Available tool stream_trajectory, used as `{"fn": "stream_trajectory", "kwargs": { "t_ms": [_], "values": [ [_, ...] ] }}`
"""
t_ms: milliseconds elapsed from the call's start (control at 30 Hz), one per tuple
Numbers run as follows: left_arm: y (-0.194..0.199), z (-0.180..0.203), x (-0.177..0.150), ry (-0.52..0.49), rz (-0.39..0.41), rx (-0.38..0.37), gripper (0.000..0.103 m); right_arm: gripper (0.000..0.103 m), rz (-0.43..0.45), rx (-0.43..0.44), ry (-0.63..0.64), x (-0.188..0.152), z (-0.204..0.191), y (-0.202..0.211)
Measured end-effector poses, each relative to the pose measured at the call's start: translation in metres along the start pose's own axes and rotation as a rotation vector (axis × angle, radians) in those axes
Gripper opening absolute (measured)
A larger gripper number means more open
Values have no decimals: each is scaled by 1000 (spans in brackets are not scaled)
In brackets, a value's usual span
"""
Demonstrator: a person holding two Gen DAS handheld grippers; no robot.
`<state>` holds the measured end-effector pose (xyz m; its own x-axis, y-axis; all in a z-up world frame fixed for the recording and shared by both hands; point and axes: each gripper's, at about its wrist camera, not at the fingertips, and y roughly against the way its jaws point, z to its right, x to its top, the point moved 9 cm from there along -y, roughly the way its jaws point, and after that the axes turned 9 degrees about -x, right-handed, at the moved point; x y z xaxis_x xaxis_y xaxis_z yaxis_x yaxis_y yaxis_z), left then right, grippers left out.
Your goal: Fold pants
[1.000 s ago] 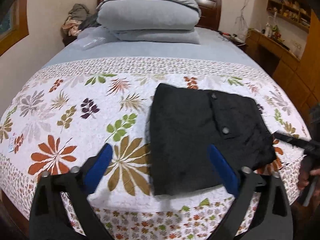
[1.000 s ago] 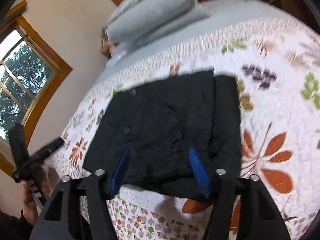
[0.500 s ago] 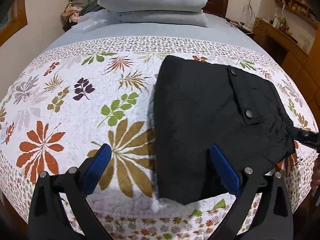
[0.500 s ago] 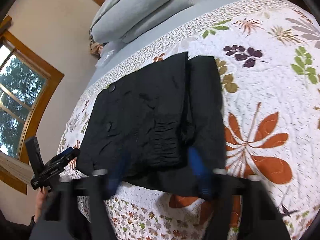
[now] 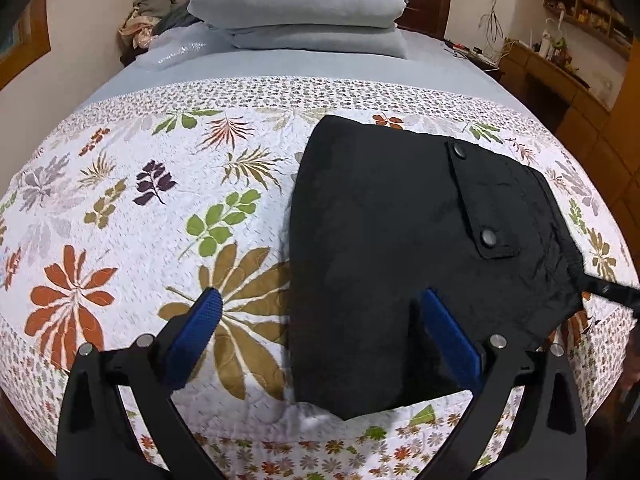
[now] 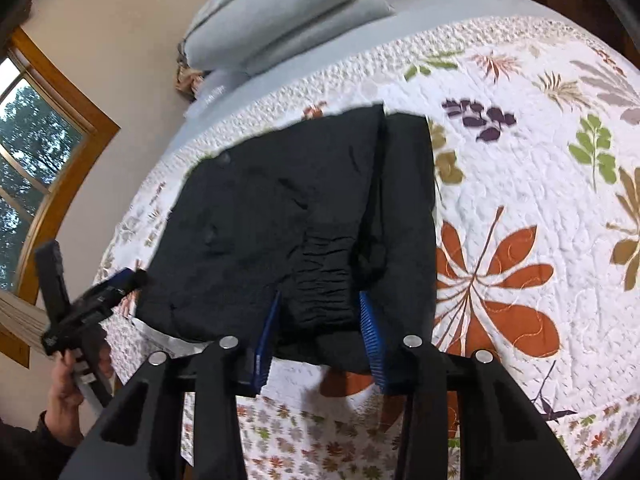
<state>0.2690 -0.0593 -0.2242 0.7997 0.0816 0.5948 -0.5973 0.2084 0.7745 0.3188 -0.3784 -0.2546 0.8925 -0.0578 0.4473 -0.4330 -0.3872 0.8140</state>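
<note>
Black pants (image 5: 404, 248) lie folded into a compact rectangle on a floral quilt (image 5: 132, 216); a pocket flap with two snaps faces up. My left gripper (image 5: 320, 300) is open and empty, hovering over the pants' near left edge. In the right wrist view the pants (image 6: 280, 216) show their elastic waistband at the near edge. My right gripper (image 6: 320, 304) is open, its blue fingers either side of the waistband, not closed on it. The left gripper (image 6: 100, 292) also shows at the pants' left corner there.
Stacked grey pillows (image 5: 296, 4) lie at the head of the bed. A wooden desk and shelves (image 5: 560, 72) stand right of the bed. A window (image 6: 28, 152) is on the wall beside it. The quilt's front edge (image 5: 320, 448) drops off below the grippers.
Both grippers have moved in closer over the pants. The right gripper now straddles the waistband. The pants have not moved.
</note>
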Motion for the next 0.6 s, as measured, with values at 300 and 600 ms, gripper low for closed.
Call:
{"fn": "stream_trajectory", "kwargs": {
  "t_ms": [300,600],
  "values": [
    [20,19,19,-53,75,-6,99,40,-43,10,-1,-7,7,-12],
    [40,29,25,-76,104,-21,100,46,4,-20,-38,-10,12,17]
  ]
}}
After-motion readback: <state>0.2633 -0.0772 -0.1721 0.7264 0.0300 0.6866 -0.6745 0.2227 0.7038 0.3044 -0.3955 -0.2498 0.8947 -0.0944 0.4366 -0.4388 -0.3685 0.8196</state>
